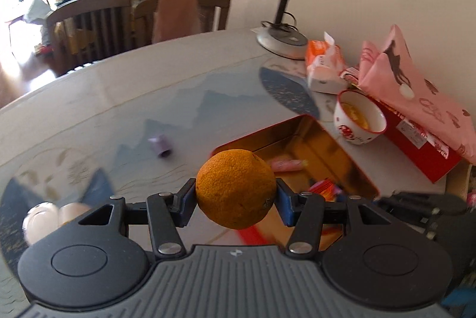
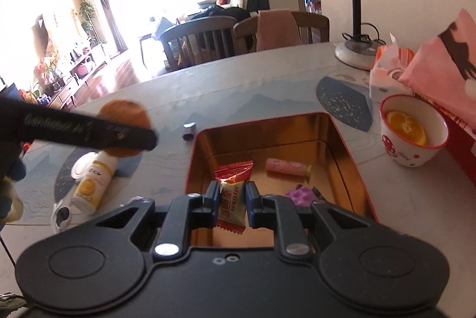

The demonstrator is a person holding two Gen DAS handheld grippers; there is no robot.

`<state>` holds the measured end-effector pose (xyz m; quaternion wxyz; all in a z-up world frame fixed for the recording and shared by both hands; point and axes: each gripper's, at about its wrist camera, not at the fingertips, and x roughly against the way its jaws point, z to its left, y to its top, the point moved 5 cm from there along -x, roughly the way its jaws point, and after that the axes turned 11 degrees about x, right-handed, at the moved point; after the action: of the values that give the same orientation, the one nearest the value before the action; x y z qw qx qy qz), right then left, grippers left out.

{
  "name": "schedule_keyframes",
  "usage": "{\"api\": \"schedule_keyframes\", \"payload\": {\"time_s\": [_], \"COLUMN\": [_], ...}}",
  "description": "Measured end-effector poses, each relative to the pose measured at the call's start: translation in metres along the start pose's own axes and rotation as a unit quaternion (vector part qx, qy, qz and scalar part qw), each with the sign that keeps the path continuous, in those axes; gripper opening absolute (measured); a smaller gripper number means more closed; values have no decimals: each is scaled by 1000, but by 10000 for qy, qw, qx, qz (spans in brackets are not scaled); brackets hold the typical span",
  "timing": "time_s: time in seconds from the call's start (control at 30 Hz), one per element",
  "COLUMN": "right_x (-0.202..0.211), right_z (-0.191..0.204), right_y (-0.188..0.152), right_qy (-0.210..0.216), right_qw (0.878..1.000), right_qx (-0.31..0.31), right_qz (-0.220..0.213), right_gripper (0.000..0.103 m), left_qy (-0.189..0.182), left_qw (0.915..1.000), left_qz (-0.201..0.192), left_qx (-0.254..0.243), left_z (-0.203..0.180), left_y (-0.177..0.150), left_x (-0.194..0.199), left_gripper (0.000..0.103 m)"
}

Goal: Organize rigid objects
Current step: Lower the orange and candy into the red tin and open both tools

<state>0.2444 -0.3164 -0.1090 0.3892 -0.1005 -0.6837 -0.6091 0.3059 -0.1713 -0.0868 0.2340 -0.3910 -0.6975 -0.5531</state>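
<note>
My left gripper (image 1: 235, 193) is shut on an orange (image 1: 235, 188) and holds it above the table, just left of the open red tin (image 1: 361, 169). In the right wrist view the orange (image 2: 119, 108) shows at the left behind the left gripper's finger. My right gripper (image 2: 232, 200) is shut on a red and yellow candy packet (image 2: 232, 206) over the near edge of the tin (image 2: 354, 151). Inside the tin lie a pink tube (image 2: 285, 166) and a purple knobbly piece (image 2: 302, 196).
A small purple cap (image 1: 162, 143) lies on the table left of the tin. A yellow and white bottle (image 2: 92, 184) and white sunglasses (image 2: 61, 215) lie at the left. A cup with an orange slice (image 2: 412, 129), a tissue pack (image 1: 325, 66), a pink bag (image 1: 416, 92) and a desk lamp (image 1: 282, 40) stand at the right.
</note>
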Motion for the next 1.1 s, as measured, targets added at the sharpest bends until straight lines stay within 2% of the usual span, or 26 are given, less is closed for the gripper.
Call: {"api": "schedule_keyframes", "payload": {"time_s": [0.17,0.43,0.83,1.1], "right_x": [-9,-29,-51,-54], "right_z": [-4,-9,-5,-2], "right_y": [-4,-7,-24,-27], "right_qy": [-45,-63,-12,-29], "right_qw": [9999,9993,9968,9965], "right_qx": [61,189,332,305], "right_qz": [86,314,724,781], "right_gripper": [17,17,17,17], "left_qy": [-99,-53,358,474], "left_qw": [9996,9973,9898,9871], "left_qz": [243,608,1242,1342], "left_qx": [-121,-412,-592,-726], "left_z": [-26,-55,-53,-50], "left_y": [8,13,0,-8], "left_x": [-29,-79,-136,-146], "left_gripper": [54,54,54,54]}}
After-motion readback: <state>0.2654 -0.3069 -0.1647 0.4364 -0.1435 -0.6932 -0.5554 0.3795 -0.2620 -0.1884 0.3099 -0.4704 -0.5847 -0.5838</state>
